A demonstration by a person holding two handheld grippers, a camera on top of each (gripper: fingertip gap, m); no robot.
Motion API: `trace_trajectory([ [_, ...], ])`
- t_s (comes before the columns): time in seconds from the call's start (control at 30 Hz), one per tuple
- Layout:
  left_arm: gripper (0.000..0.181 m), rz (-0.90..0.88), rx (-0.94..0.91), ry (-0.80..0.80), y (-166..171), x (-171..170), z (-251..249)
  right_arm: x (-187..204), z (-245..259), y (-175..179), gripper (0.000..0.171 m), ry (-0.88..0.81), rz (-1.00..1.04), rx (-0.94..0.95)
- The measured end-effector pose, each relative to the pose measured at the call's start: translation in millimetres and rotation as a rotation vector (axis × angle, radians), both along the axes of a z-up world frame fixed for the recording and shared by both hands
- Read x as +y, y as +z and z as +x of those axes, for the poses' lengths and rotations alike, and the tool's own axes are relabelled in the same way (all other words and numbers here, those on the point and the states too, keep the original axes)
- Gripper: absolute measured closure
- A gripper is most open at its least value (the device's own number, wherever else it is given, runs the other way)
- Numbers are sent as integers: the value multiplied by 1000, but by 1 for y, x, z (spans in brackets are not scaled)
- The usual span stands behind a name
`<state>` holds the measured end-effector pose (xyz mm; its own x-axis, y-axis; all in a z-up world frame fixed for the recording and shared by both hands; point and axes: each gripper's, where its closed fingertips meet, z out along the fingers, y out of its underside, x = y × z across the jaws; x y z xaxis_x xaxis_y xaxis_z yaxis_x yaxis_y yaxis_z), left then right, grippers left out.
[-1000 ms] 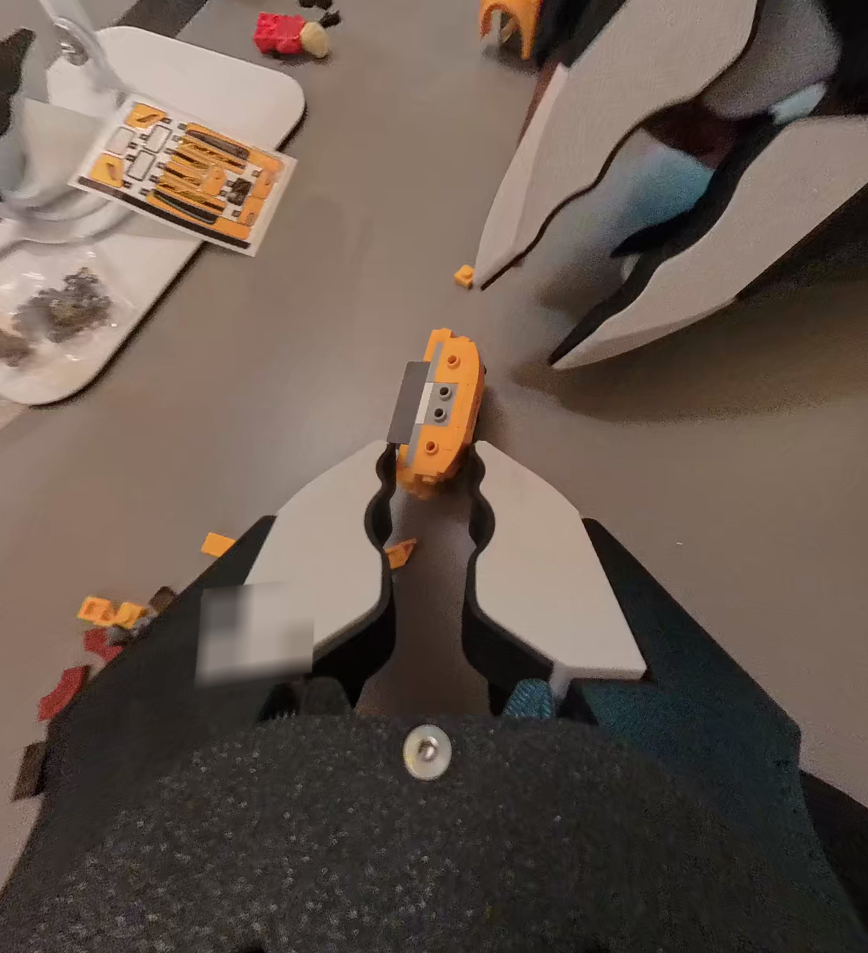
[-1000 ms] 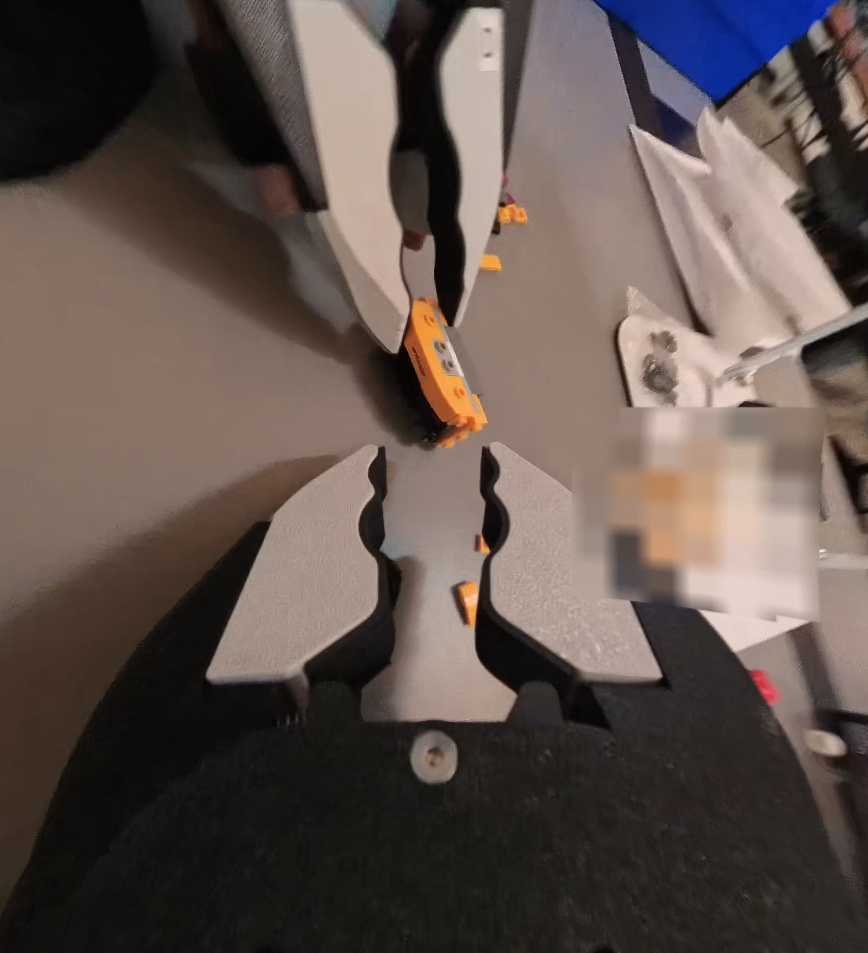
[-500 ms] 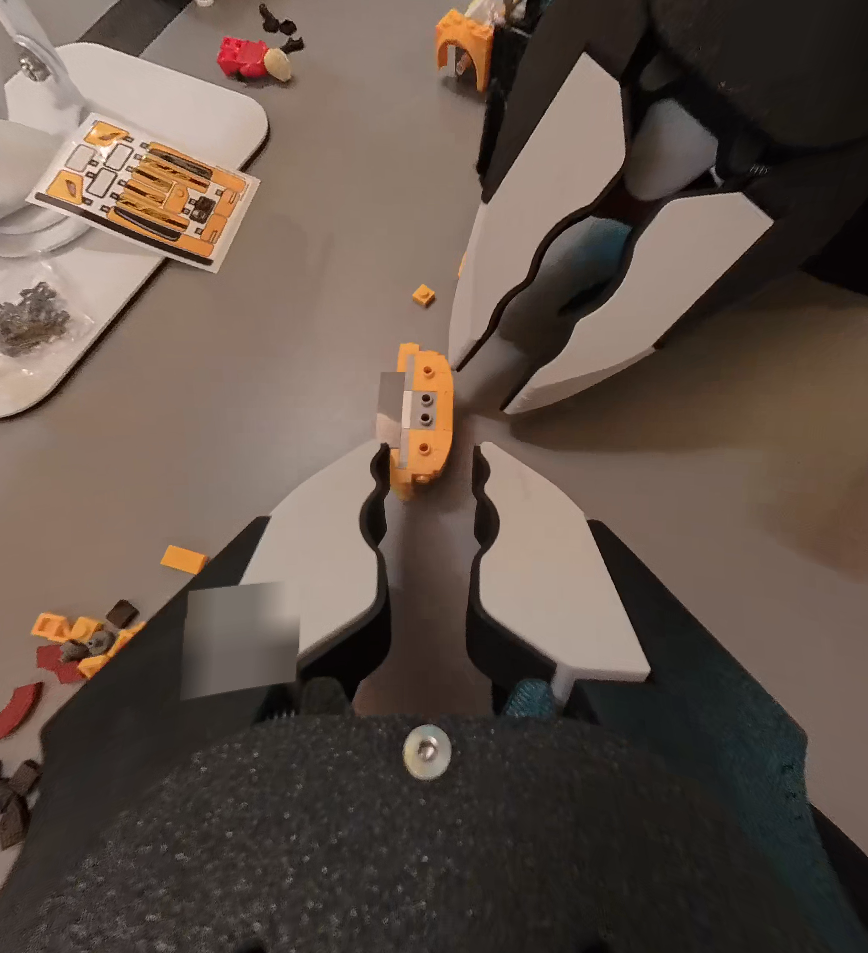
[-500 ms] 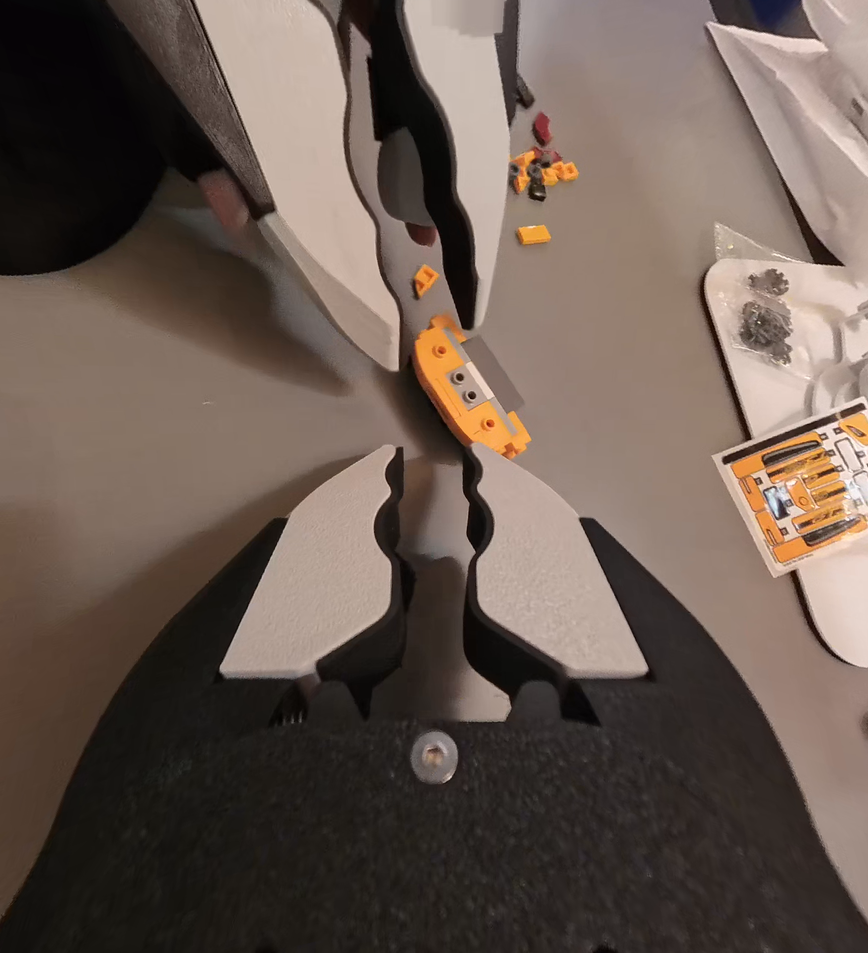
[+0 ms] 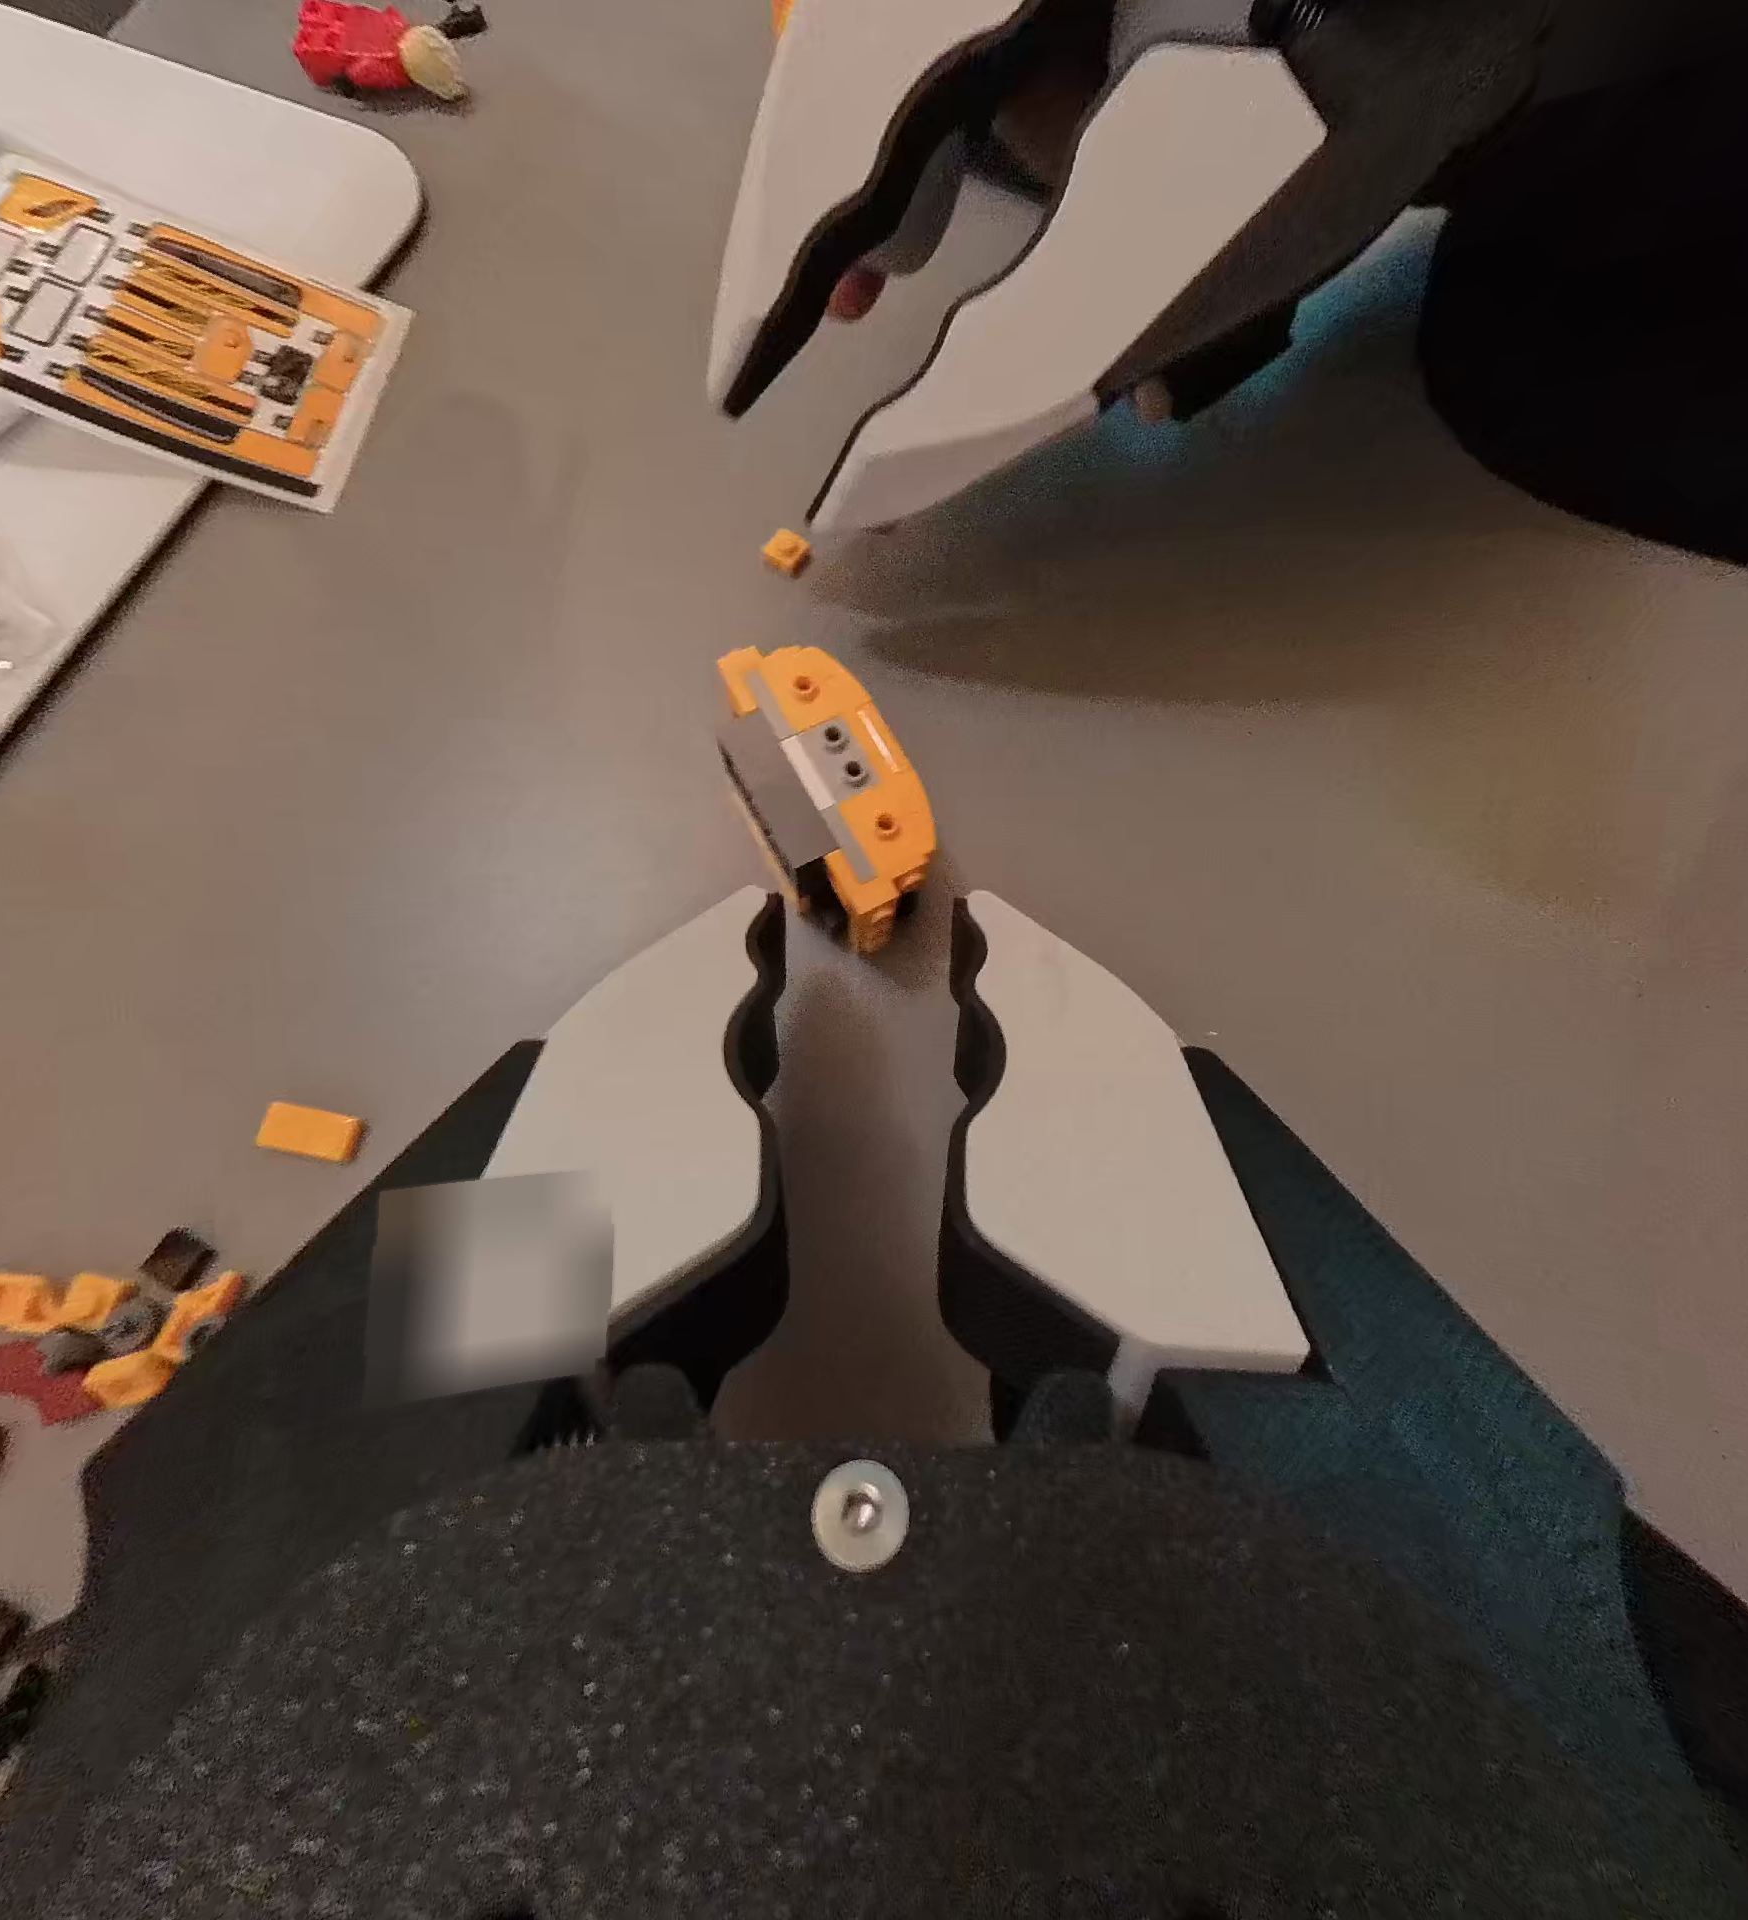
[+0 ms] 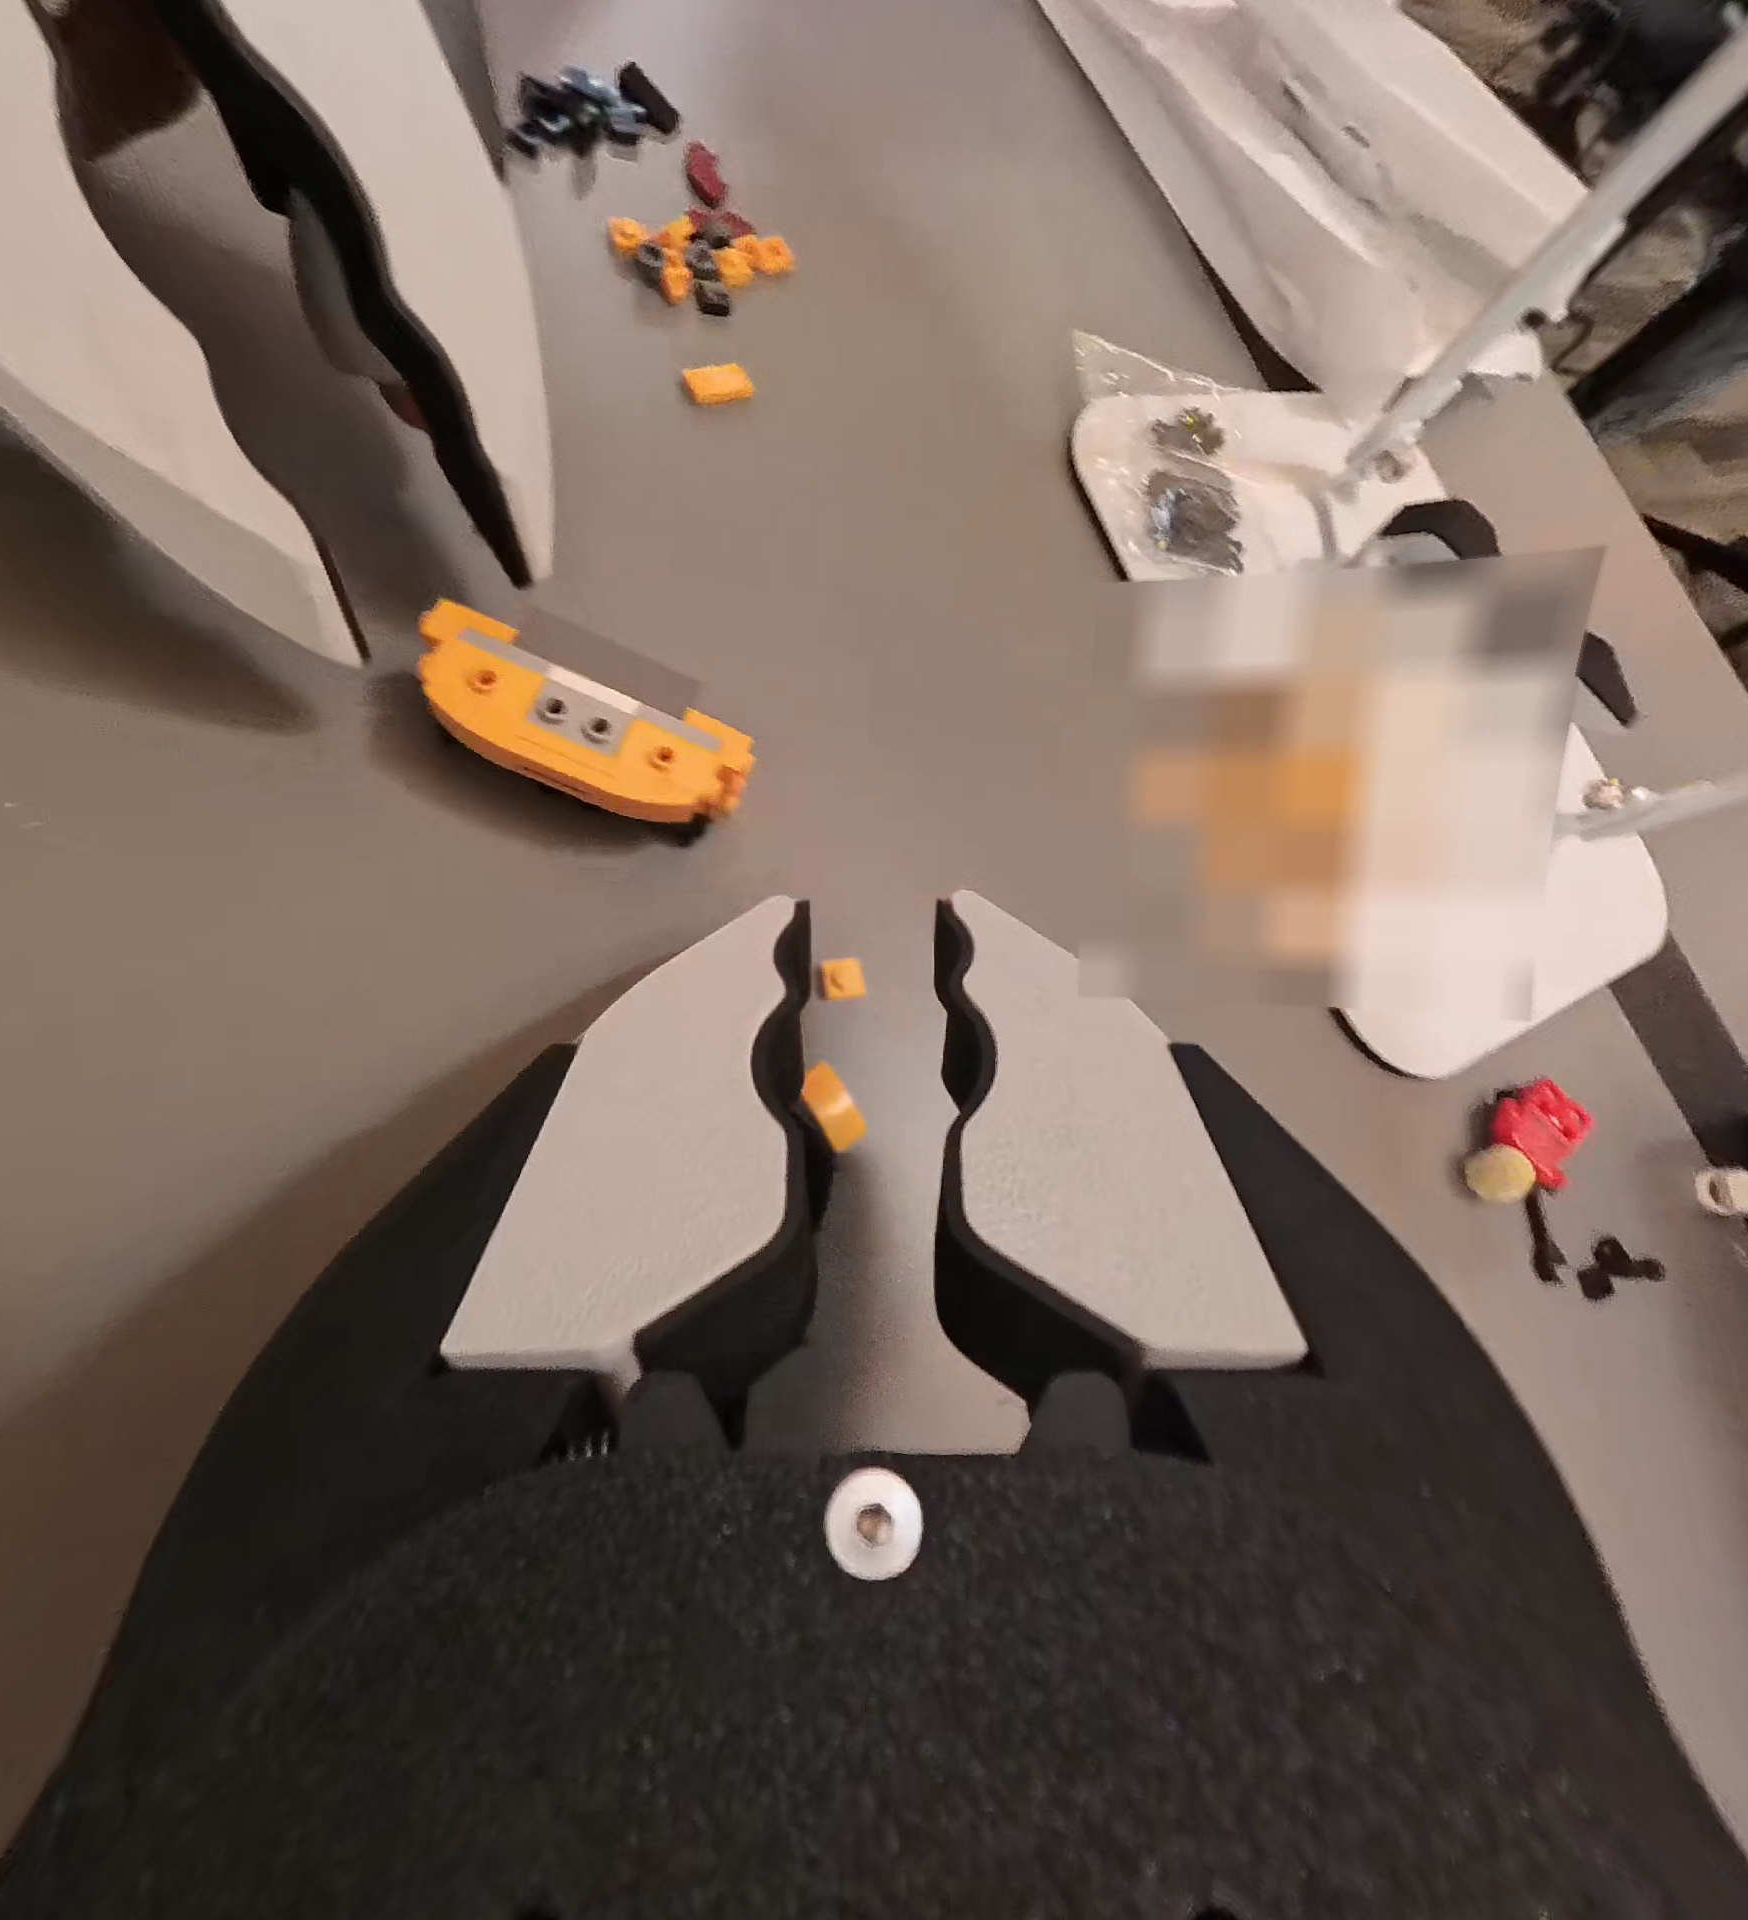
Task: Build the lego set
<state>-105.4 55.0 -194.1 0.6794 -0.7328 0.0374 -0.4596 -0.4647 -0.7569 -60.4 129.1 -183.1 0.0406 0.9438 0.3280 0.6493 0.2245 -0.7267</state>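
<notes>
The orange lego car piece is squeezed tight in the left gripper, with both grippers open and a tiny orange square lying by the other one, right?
Not quite. The orange lego car piece isn't squeezed: it lies free on the grey table, just ahead of the open left gripper, as the left wrist view shows. The right gripper is open too, and the tiny orange square does lie by it.

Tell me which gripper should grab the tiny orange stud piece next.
Right. The right gripper is open, and the tiny orange stud piece already lies between its fingers. The left gripper, also open, points at the orange assembly, with that stud piece beyond it.
</notes>
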Motion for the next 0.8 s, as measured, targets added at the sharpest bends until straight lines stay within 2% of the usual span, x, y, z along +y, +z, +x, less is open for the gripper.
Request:
trace_trajectory([
  [0.03,153,10,9,10,0,1,-4,4,4,-1,149,-9,-9,-2],
  [0.23,159,46,12,70,6,9,-25,7,10,-11,150,-19,-57,-44],
  [0.57,160,57,45,15,2,4,-16,9,5,-22,153,-24,-78,-99],
  [0.8,160,62,34,27,3,6,-18,6,4,-29,159,-20,-193,-195],
])
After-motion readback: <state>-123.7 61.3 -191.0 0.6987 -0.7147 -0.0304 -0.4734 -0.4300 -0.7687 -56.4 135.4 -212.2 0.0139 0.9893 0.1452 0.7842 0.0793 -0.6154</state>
